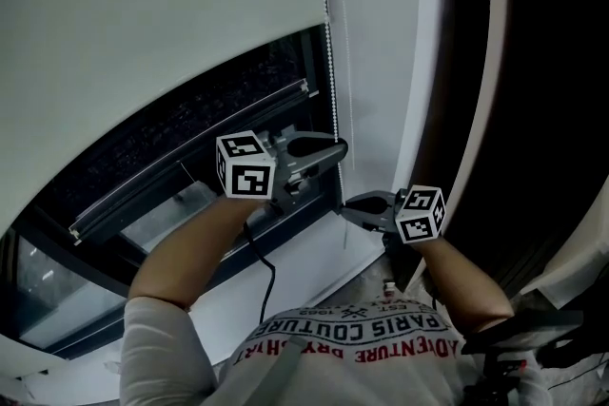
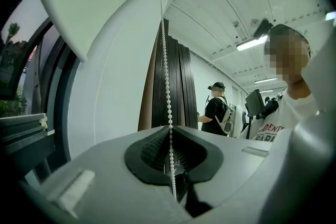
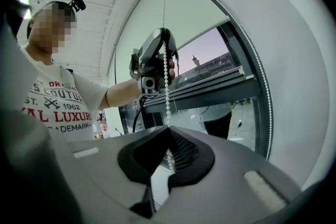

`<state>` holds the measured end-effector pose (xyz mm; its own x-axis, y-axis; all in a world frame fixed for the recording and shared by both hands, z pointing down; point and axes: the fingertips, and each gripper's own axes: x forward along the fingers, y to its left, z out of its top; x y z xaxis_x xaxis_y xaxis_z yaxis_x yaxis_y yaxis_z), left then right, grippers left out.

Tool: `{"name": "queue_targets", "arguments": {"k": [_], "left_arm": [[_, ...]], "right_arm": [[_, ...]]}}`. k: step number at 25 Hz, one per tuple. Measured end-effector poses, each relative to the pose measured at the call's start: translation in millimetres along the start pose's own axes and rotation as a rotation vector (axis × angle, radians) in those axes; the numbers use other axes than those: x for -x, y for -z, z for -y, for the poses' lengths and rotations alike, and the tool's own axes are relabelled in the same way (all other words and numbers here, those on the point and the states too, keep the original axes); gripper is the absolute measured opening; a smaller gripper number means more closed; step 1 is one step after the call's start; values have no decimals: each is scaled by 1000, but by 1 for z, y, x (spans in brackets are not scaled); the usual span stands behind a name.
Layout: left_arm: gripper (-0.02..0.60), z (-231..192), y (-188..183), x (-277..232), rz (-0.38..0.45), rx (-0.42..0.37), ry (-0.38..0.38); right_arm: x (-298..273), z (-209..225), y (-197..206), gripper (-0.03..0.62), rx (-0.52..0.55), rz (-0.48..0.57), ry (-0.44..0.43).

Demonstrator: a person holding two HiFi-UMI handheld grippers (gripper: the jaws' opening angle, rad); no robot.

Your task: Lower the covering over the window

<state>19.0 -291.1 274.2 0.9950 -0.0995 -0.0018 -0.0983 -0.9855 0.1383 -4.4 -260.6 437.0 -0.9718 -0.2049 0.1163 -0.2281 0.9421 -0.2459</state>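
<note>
A white roller blind hangs partway down the window, its bottom bar slanting across the dark glass. The white bead chain runs down the blind's right edge. My left gripper is shut on the chain; in the left gripper view the bead chain drops straight between the closed pads of the left gripper. Just below it, my right gripper is shut on the same chain. The right gripper view shows the bead chain stretched from the left gripper down into the right gripper.
A dark curtain hangs at the right of the white wall strip. The window sill runs below both hands. A black cable trails from the left gripper. Another person in black stands far back in the room.
</note>
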Motion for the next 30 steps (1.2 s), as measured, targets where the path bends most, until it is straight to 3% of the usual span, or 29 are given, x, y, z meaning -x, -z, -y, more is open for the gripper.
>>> {"name": "queue_targets", "arguments": {"k": [4,6,8,21,27,30], "left_arm": [[14,-2,-2,4,25,1,-3],[14,0,6,4,4,-8,0],[15,3,22,5,-22,-11,-1],[15,-7,109,16,-19,64,-37],[15,-8,161,13,-91,81,-59],[15,-10,179,17,-94,108,-65]], "right_arm": [[5,-1,-2,6,7,31,9],[2,-2,6,6,29,-6,13],[-5,-5,22,6,48,-59,12],[-24,1,109,6,-40,-162,18],[-29,2,160,6,-70,-274,23],[-33,-3,176,6,-119,-268,13]]}}
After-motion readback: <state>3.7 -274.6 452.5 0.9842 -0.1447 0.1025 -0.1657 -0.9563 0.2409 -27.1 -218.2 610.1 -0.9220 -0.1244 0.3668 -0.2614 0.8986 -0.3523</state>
